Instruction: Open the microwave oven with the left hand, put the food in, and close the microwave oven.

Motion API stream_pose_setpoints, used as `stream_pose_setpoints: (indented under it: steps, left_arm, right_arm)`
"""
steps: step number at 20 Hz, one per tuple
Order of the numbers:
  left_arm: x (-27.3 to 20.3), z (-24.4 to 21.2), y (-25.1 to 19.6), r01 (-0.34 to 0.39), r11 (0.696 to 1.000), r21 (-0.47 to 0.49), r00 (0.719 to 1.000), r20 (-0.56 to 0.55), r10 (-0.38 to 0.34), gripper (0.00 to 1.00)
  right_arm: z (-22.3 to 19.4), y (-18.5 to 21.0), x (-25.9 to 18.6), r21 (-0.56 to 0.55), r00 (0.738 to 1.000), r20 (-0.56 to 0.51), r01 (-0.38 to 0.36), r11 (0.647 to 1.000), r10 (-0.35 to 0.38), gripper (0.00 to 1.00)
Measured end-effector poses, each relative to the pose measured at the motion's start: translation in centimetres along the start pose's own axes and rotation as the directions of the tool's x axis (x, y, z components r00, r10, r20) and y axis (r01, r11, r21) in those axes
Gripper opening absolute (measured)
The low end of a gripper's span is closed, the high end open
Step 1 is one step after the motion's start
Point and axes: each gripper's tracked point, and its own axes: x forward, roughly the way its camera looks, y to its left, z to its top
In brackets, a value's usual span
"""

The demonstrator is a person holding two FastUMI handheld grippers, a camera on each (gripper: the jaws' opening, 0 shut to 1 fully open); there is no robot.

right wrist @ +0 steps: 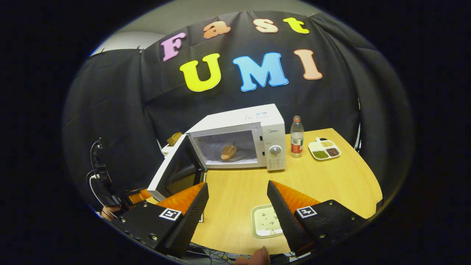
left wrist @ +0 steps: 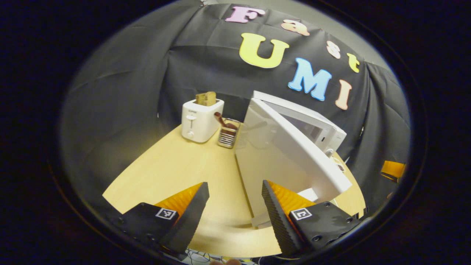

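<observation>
A: With the microwave oven [right wrist: 239, 138] standing at the back of the table [right wrist: 323, 180], its door [right wrist: 173, 171] is seen swung wide to the left in the right gripper view. Food [right wrist: 228, 151], a browned bread-like piece, is seen lying on the plate inside the cavity.

B: Claw states?

A: Right claw [right wrist: 237, 206] is held wide apart above the table, nothing gripped. A pale tray [right wrist: 263, 221] with dark specks is seen on the table just below it, partly hidden by one finger. Left claw [left wrist: 235, 204] is also spread wide, nothing held. The outer face of the door [left wrist: 279, 154] is seen close ahead of it in the left gripper view; contact between finger and door cannot be told.

B: Other items?

A: Bottle [right wrist: 296, 137] is placed just right of the oven, upright. Divided dish [right wrist: 324, 148] with small fillings is set farther right. In the left gripper view a toaster [left wrist: 201, 119] with bread [left wrist: 205, 98] in its slots is seen behind the door, a slotted holder [left wrist: 228, 132] just beside it.
</observation>
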Motion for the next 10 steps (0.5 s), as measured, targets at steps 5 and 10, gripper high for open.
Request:
stream_pose_setpoints:
  steps: [5, 10]
  left_arm:
    - [5.3, 1.7, -7.9, 0.135, 0.988, 0.071, 0.991, -0.001, -0.135, 0.97]
    - [10.5, 3.7, -12.8, 0.187, 0.976, 0.11, 0.982, -0.007, -0.187, 0.93]
  right_arm:
    - [1.6, -2.5, -1.3, 0.003, 0.999, 0.008, 0.048, 0.999, -0.048, 0.98]
    - [2.7, -5.7, -0.2, 0.009, 0.997, -0.01, 0.079, 0.997, -0.078, 0.98]
